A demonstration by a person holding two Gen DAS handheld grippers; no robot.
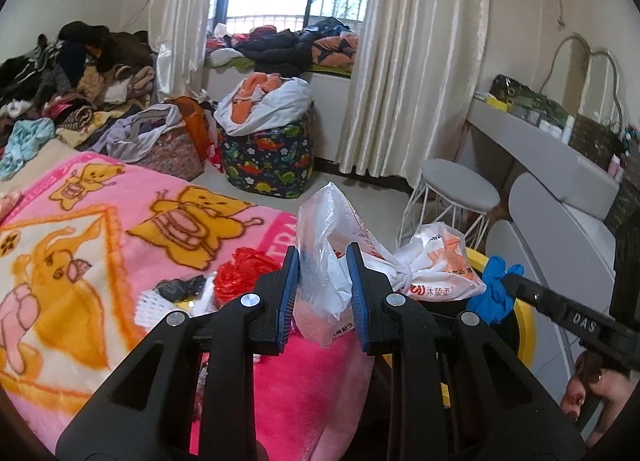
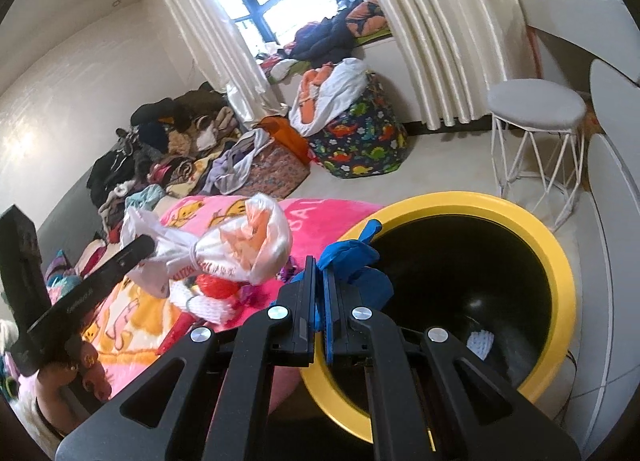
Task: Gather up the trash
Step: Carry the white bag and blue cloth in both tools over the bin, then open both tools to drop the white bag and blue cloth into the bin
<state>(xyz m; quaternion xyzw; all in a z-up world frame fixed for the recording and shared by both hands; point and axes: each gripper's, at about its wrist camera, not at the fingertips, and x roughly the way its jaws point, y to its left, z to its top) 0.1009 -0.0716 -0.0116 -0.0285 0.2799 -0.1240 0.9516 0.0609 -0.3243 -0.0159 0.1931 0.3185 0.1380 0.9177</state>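
Carrying step. My left claw (image 1: 323,281) clamping knotted white plastic bag (image 1: 432,261); my right claw (image 2: 320,285) clenching crumpled blue glove (image 2: 352,261). Both hanging past pink cartoon blanket's (image 1: 100,221) corner, beside yellow-rimmed black bin (image 2: 460,201). Next: positioning over rim, releasing.

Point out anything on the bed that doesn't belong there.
Loose rubbish lies on the pink blanket near its edge: a crumpled red bag, white foam netting and a dark wrapper. It sits beside the yellow bin, not in it.
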